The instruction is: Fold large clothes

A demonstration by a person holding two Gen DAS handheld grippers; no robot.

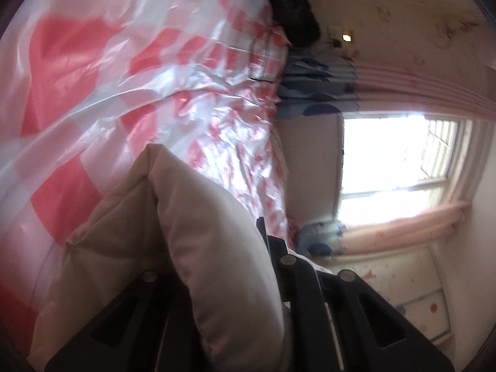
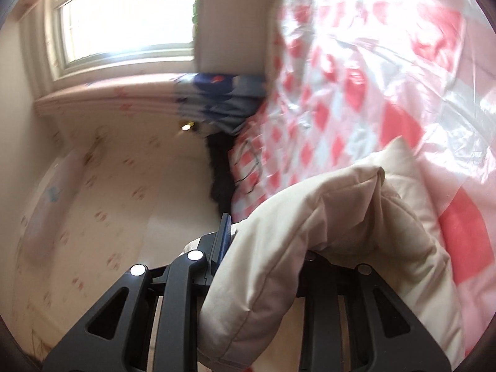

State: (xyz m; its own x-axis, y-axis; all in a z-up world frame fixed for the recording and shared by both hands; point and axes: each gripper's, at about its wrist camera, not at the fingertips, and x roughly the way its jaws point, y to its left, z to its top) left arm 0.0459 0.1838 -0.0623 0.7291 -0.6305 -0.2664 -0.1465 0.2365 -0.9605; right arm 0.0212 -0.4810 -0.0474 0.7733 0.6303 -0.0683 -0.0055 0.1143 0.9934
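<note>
A cream padded garment (image 1: 198,217), quilted and puffy, fills the space between the fingers of my left gripper (image 1: 217,260), which is shut on it. In the right wrist view the same cream garment (image 2: 310,226) bulges out between the fingers of my right gripper (image 2: 266,248), also shut on it. Both views are rolled sideways. The garment hangs over a bed covered with a glossy red-and-white checked plastic sheet (image 1: 139,77), which also shows in the right wrist view (image 2: 372,77). The fingertips are mostly hidden by the cloth.
A dark pile of clothes (image 1: 291,9) lies at the far end of the bed, and shows in the right wrist view (image 2: 220,170). A bright window (image 1: 393,158) with pink curtains, blue patterned fabric (image 1: 313,93) and a white drawer unit (image 1: 412,297) stand beyond the bed.
</note>
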